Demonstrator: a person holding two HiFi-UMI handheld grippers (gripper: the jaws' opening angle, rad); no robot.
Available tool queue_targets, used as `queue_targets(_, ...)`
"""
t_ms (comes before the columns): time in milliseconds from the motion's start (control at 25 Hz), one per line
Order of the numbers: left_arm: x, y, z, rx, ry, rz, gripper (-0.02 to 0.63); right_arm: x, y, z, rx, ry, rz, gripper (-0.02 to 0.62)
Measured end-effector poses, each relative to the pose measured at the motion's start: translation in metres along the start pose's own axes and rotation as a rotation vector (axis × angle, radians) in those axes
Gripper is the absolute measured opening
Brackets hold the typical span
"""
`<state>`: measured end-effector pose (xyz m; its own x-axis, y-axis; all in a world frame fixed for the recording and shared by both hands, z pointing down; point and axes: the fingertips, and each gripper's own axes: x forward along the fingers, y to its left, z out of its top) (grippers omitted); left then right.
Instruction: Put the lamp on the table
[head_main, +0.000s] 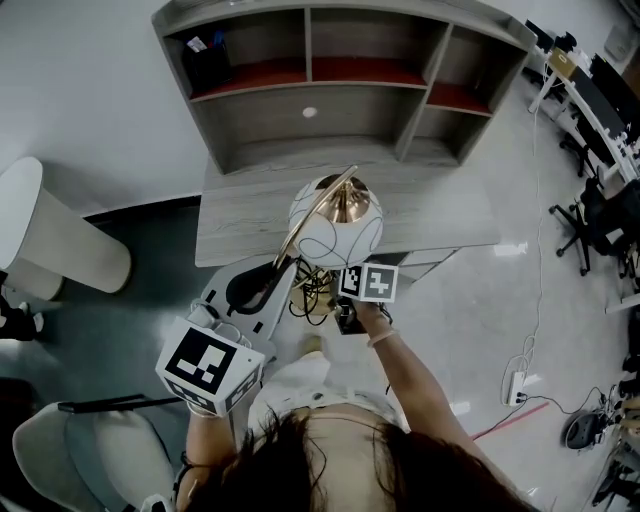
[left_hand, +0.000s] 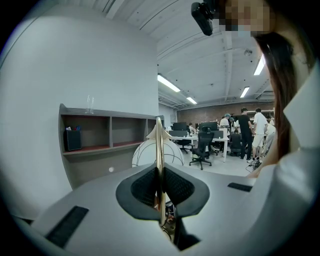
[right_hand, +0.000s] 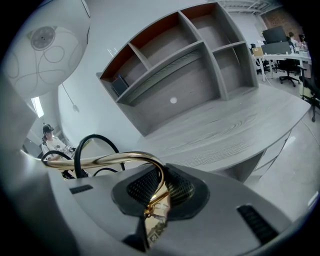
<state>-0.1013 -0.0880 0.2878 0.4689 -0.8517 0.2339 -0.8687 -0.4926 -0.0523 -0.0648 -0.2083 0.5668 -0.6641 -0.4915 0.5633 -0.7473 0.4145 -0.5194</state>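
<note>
Showing one desk of pale wood grain. It carries one shelf unit, whose top row has three compartments with red floors. The leftmost compartment holds one black box; its contents are too small to make out. One lamp, a white globe on a curved gold stem, hangs in the air between my two claws. In the head view its globe lies over the desk's near edge, and it is not resting on the desk. My left claw is closed tight on the straight run of the stem. My right claw is closed on the stem's bent end. One black cable loops just beside the right claw. What the stem ends in there is hard to make out, and the head view hides my right claw's jaws beneath the globe.
</note>
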Motion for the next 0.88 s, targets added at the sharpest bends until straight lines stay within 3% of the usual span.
queue_targets(360,0.017,0.045,0.000,-0.006,-0.005,-0.043,0.021,0.034,0.002,0.023,0.021,-0.005,-0.038,0.051)
queue_targets(880,0.034,0.068,-0.006,-0.010,-0.013,-0.081,0.021,0.055,-0.007,0.041,0.034,-0.016,-0.062,0.052)
